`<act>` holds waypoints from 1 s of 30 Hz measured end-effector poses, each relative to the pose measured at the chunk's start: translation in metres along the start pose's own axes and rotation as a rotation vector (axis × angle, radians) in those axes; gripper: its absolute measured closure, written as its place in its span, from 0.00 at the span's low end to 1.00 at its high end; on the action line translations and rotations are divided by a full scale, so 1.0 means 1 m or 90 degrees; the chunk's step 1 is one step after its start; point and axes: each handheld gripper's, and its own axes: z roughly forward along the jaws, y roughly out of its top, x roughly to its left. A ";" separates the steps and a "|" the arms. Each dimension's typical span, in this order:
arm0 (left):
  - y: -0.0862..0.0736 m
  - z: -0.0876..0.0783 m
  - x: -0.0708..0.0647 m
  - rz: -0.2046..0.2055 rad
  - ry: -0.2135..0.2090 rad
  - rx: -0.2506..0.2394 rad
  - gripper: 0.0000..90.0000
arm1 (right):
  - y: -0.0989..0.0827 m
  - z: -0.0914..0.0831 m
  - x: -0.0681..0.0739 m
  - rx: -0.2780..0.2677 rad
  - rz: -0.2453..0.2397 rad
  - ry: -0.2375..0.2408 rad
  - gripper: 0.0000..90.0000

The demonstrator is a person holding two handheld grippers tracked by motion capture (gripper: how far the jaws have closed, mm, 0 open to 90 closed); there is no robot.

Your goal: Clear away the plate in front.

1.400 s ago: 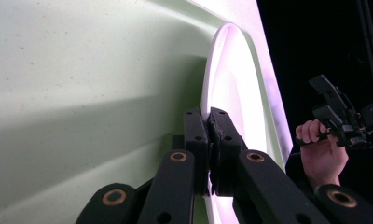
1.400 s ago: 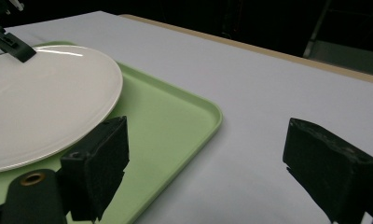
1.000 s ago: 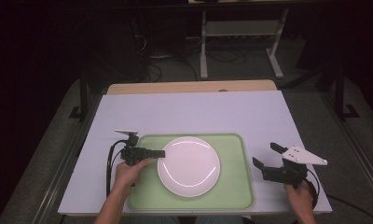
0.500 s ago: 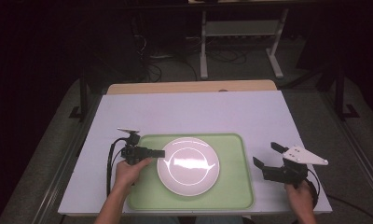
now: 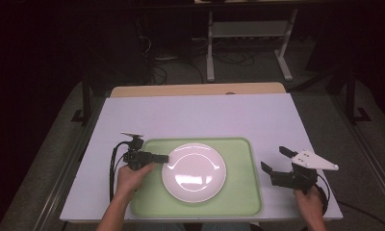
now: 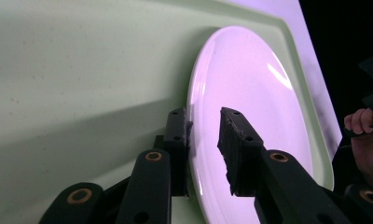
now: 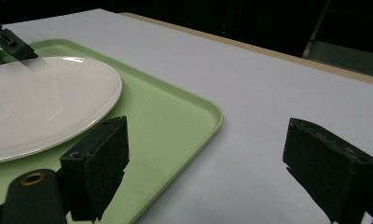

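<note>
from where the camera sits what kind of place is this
Probably a lab or recording workspace, not a kitchen: a white-covered table holds one green tray with an empty white plate, and cables and a metal stand sit in the dark behind.

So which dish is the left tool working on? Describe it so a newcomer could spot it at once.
Start at the white table and find the pale green tray near its front edge. On the tray lies a round white plate, glossy and bare. The left tool straddles its left rim, and it is the tray's sole dish.
</note>
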 end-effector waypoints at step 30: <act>-0.001 -0.038 -0.036 0.223 0.101 -0.054 0.49 | -0.001 0.001 -0.001 0.013 0.000 -0.009 0.15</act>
